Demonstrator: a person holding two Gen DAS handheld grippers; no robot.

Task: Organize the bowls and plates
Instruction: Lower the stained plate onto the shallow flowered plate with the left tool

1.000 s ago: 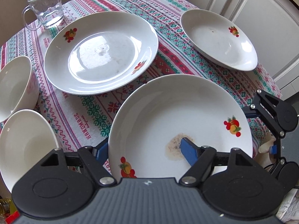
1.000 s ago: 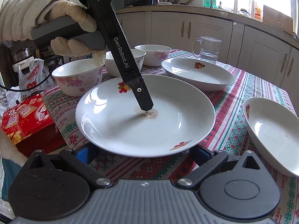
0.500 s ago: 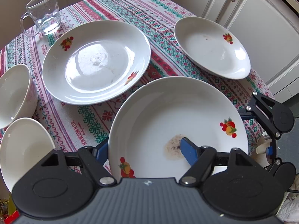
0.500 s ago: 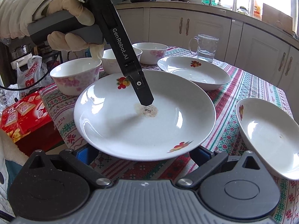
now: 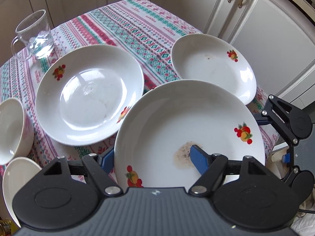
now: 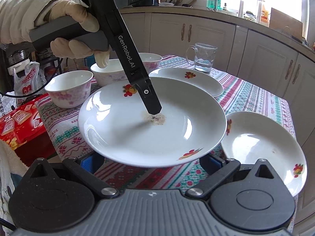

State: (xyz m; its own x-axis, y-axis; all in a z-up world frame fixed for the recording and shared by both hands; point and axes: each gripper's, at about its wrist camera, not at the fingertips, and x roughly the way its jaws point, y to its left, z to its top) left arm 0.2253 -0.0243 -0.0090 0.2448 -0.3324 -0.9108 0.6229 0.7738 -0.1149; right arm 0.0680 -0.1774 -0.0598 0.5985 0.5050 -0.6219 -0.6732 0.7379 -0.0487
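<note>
Currently we find one stained plate (image 5: 189, 122) held above the tablecloth (image 5: 137, 29).
We note the left gripper (image 5: 152, 158) clamped on its near rim, one blue finger (image 5: 198, 161) inside by the stain; the right gripper (image 6: 151, 162) sits beneath the plate, its grip undeterminable. Two fruit-patterned plates (image 5: 88, 98) rest beside.

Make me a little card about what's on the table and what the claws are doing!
Held thing: plate, up off the cloth, brown smear in its middle
Left claw: shut on the plate's rim, one finger on top, one beneath
Right claw: open, fingers wide apart below the plate's near edge
Other plates: two on the cloth
Bowls: three, pink-flowered
Mug: clear glass, at the far corner
</note>
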